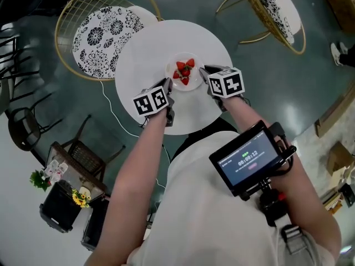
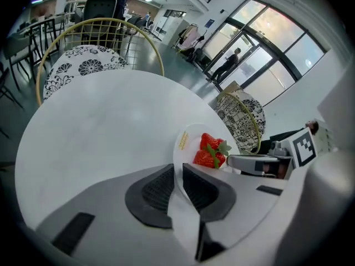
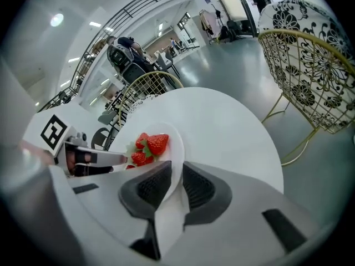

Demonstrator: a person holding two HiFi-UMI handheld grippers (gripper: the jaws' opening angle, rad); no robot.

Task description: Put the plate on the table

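Gripping the plate [image 1: 173, 63] by opposite rims with left tool [image 1: 168, 88] and right tool [image 1: 204, 72], strawberries [image 1: 184, 71] between them, bench [image 1: 143, 49] beneath.

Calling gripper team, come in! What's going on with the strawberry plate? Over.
Rim clamped by left gripper and right gripper, opposite sides. The plate with strawberries over the table; touchdown unclear. Nothing else on the table.

White plate [image 1: 170, 68] of strawberries [image 1: 184, 72] over round table [image 1: 144, 54]
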